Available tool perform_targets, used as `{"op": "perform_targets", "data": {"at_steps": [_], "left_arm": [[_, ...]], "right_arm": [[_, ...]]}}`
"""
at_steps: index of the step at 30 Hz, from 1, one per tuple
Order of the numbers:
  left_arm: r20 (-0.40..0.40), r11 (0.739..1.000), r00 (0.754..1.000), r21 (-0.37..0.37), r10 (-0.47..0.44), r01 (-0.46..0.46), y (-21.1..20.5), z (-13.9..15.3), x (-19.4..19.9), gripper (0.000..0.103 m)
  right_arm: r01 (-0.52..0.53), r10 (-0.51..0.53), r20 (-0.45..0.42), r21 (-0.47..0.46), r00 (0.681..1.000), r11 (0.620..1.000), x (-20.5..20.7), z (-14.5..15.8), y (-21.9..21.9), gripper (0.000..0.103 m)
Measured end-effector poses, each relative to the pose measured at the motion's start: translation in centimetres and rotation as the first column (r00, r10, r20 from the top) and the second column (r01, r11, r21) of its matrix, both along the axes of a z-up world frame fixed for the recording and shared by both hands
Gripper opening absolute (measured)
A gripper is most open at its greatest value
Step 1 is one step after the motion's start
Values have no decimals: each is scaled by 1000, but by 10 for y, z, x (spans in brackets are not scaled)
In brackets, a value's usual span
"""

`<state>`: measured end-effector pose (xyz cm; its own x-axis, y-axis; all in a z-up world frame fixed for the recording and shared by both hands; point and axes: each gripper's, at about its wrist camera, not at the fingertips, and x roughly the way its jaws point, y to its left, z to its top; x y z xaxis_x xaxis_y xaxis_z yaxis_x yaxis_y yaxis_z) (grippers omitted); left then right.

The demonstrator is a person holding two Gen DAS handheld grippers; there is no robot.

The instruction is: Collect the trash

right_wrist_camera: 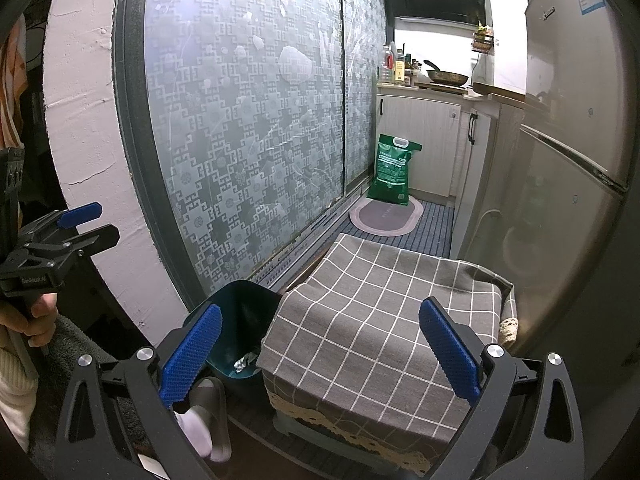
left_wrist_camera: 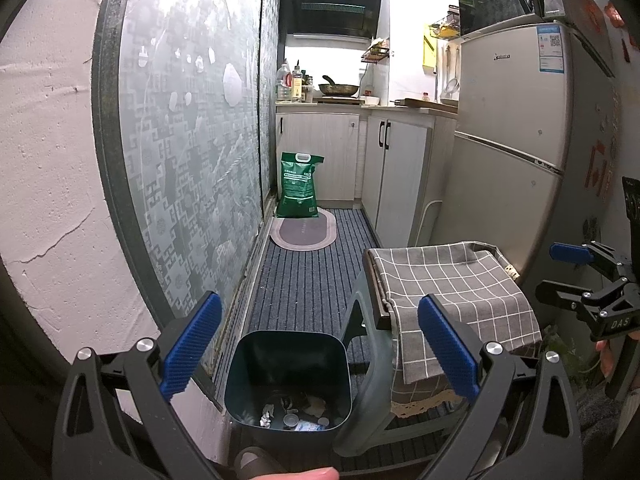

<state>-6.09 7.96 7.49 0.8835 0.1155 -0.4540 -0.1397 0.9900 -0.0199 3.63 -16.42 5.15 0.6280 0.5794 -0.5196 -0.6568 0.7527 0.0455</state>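
My left fingers [left_wrist_camera: 320, 352] gape wide, empty, above the trash bin [left_wrist_camera: 288, 376]; my right fingers [right_wrist_camera: 320, 354] spread wide over the checked cloth [right_wrist_camera: 380, 320], touching nothing.

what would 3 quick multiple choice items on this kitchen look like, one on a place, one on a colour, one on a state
1. Where is the bin?
A. on the stool
B. on the floor left of the stool
C. on the counter

2. What colour is the bag by the cabinets?
A. green
B. red
C. yellow

3. How are the left gripper jaws?
A. shut on a wrapper
B. shut on the cloth
C. open, holding nothing

Key: 1 B, the bin stands on the striped mat beside the stool legs. 2 A, the bag is green with a white handle. 3 C, the blue pads stand wide apart with only the bin and the checked cloth seen between them.
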Motion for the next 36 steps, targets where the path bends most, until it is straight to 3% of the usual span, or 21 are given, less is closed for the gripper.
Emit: {"op": "perform_targets", "data": {"at_steps": [36], "left_arm": [[12,1000,1000,-5,-7,7,0,0,-3,100]], "right_arm": [[-2,2,-1,-2,1000,1000,0,0,-1,100]]}}
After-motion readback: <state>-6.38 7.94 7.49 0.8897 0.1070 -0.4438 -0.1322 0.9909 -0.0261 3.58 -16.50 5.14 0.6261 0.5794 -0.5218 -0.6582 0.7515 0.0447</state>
